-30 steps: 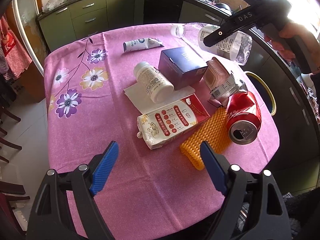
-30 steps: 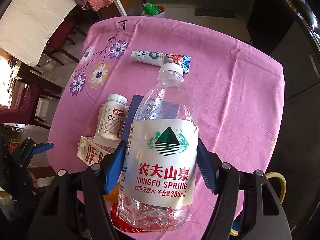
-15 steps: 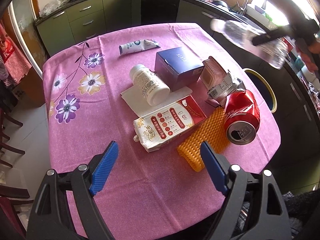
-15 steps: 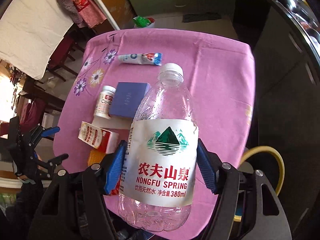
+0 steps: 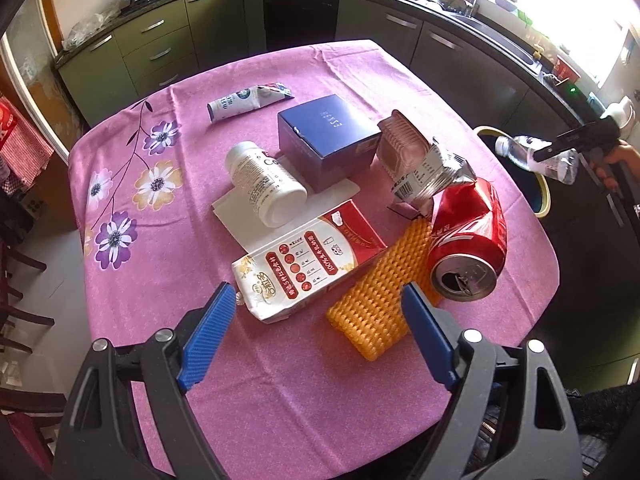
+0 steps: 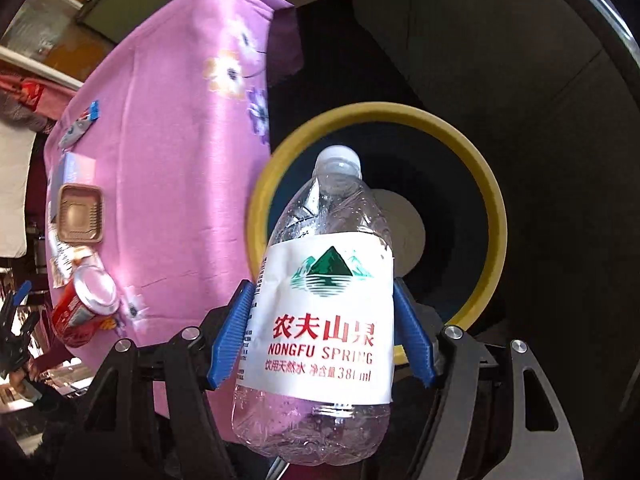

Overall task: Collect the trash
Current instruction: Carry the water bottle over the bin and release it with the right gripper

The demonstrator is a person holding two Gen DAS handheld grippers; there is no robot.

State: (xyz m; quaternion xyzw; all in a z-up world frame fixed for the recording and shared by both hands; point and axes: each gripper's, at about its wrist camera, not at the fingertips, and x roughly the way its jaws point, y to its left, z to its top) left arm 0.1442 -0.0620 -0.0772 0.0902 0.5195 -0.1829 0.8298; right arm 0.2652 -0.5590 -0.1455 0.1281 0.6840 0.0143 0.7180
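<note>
While bottle (image 6: pixel 320 320) above bin (image 6: pixel 486 184), clutter beside crushed can (image 5: pixel 468 248).

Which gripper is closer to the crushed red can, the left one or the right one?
Left. The left gripper hangs open just in front of the can; the right gripper holds a bottle over the bin, off the table.

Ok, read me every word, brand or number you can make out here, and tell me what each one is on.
"农夫山泉", "NONGFU SPRING": label of the water bottle held in the right tool.
"饮用天然水 净含量 380ml": same label, partly blurred.
"100%": red and white carton; remaining print too small.
"Co": white pill bottle, cut off.
Blue box, wrapper, tube, can: unreadable.
</note>
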